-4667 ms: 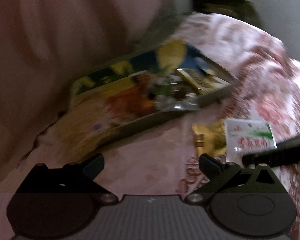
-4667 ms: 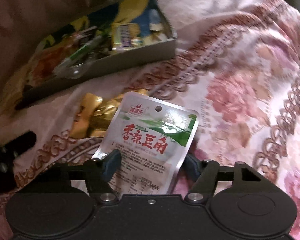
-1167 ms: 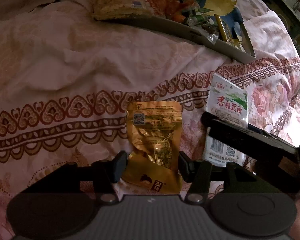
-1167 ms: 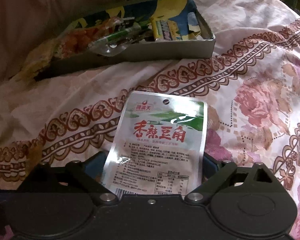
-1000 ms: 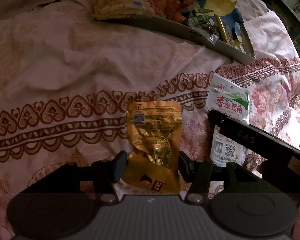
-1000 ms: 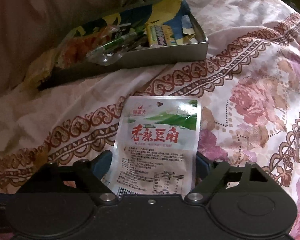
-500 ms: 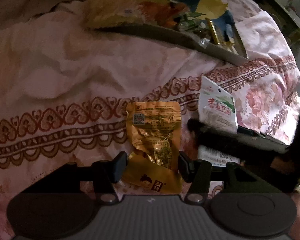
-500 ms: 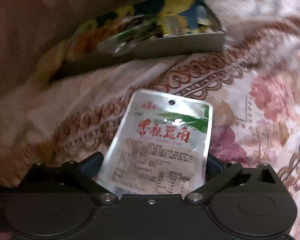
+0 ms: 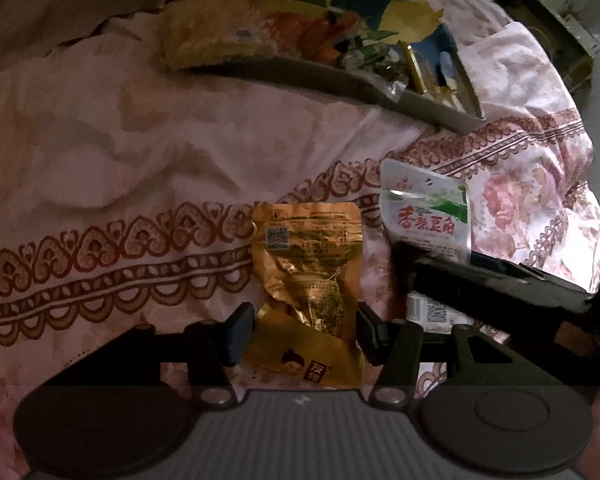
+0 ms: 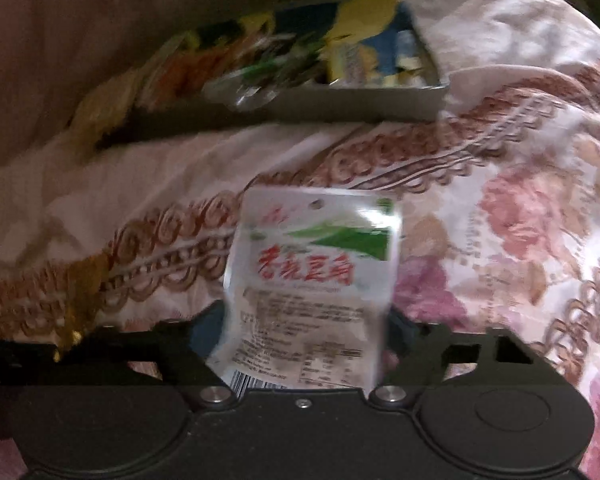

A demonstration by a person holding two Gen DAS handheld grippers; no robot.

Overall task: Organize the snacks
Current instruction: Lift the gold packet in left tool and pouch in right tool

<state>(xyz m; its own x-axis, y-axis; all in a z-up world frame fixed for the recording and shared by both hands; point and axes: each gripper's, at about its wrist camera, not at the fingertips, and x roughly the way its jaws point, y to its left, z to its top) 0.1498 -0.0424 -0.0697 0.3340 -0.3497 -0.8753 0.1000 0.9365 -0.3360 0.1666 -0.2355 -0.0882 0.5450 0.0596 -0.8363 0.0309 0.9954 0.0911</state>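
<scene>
My left gripper (image 9: 302, 330) is shut on a gold foil snack packet (image 9: 308, 280) and holds it over the pink patterned bedspread (image 9: 140, 152). My right gripper (image 10: 304, 332) is shut on a white and green snack packet (image 10: 312, 280) with red characters; that packet also shows in the left wrist view (image 9: 428, 212), just right of the gold one. A shallow grey box (image 9: 340, 76) (image 10: 340, 106) full of assorted snacks lies on the bed beyond both grippers.
The bedspread is rumpled, with a brown scalloped border (image 9: 100, 248) and pink flower prints (image 10: 532, 216) at the right. A pink cloth (image 10: 100, 20) rises behind the box. Furniture (image 9: 560, 20) stands past the bed's far right edge.
Both grippers have lifted slightly with their packets and drawn a little nearer the box. The white packet now looks squeezed narrower between the right fingers. The right view is blurred by motion.
</scene>
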